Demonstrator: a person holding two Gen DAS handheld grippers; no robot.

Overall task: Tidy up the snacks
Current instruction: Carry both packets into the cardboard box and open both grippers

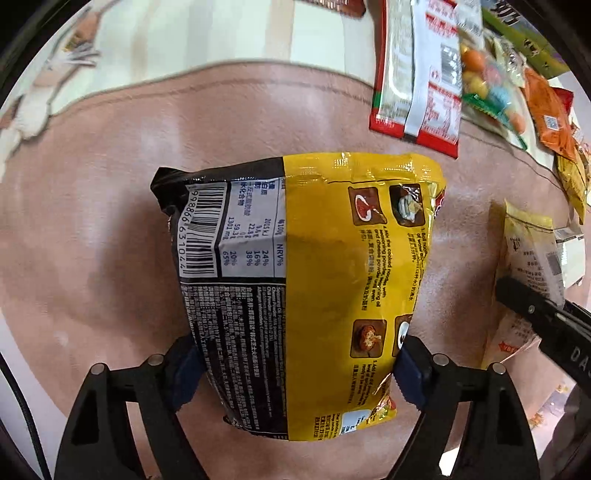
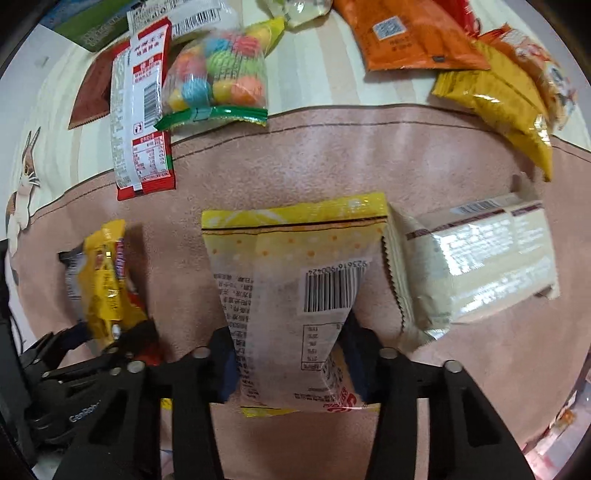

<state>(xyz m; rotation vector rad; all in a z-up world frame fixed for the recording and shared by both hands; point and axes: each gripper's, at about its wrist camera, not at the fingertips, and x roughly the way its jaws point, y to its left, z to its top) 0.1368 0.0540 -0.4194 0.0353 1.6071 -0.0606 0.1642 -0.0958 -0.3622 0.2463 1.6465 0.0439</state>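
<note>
My left gripper is shut on a yellow and black noodle packet, gripping its near end and holding it over the pink mat. My right gripper is shut on a pale yellow snack bag with a barcode, also over the mat. The noodle packet also shows at the left of the right wrist view, and the snack bag at the right edge of the left wrist view. A cream wrapped packet lies on the mat just right of the snack bag.
Beyond the mat, on the striped cloth, lie a red and white packet, a bag of coloured candy balls, an orange packet, yellow packets, a brown packet and a green box.
</note>
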